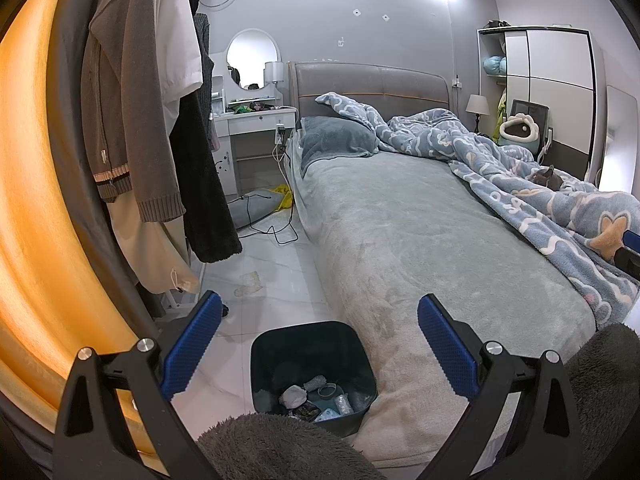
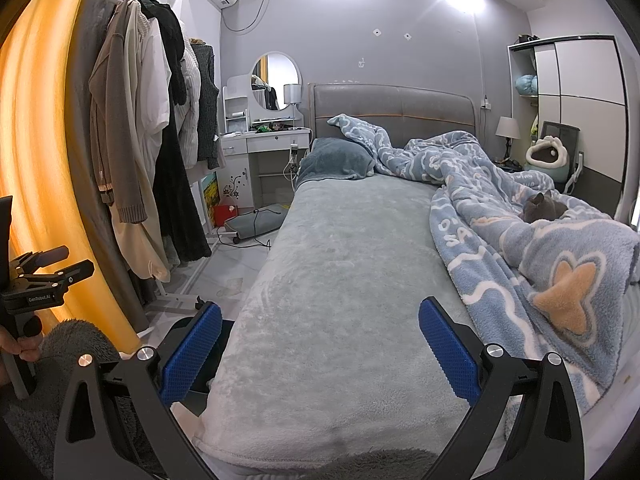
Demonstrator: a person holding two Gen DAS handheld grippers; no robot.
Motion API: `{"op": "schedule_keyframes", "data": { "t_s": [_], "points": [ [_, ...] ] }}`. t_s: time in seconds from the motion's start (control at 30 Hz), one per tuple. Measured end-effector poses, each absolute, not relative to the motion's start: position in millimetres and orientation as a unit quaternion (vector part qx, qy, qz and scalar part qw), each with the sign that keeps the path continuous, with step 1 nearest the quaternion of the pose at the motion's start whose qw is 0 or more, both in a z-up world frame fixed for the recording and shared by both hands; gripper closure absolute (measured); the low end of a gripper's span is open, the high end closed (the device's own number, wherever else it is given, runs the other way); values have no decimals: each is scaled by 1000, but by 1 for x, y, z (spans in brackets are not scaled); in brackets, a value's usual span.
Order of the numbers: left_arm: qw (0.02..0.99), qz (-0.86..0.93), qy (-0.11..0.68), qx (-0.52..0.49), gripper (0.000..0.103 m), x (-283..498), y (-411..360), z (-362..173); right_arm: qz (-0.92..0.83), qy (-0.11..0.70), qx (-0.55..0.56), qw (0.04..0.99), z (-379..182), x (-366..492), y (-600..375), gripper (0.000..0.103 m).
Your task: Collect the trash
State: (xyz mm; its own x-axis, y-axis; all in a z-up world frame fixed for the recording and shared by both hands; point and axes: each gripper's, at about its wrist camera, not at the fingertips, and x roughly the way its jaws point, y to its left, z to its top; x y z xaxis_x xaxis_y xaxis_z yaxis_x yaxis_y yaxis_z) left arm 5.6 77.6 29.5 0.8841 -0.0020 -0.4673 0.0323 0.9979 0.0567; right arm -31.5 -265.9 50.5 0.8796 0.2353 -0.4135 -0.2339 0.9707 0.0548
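Orange curtain [image 1: 36,184] fills the left edge, with clothes [image 1: 136,92] hanging beside it. On the floor [image 1: 276,276] by the bed's near left corner stands a dark bin [image 1: 312,344] holding trash [image 1: 312,398]; scraps [image 1: 249,283] lie on the tiles beyond. The left gripper [image 1: 319,354] hangs above the bin, jaws spread, empty. The right gripper [image 2: 320,354] hovers over the bed [image 2: 340,280], jaws also wide apart. A blanket [image 2: 520,232] covers the bed's right side.
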Motion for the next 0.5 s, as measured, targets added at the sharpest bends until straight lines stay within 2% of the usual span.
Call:
{"op": "schedule_keyframes", "data": {
  "t_s": [0.5],
  "points": [
    [970, -8, 241, 31, 3, 6, 78, 29, 122, 214, 1, 969, 51, -30, -267, 3]
  ]
}}
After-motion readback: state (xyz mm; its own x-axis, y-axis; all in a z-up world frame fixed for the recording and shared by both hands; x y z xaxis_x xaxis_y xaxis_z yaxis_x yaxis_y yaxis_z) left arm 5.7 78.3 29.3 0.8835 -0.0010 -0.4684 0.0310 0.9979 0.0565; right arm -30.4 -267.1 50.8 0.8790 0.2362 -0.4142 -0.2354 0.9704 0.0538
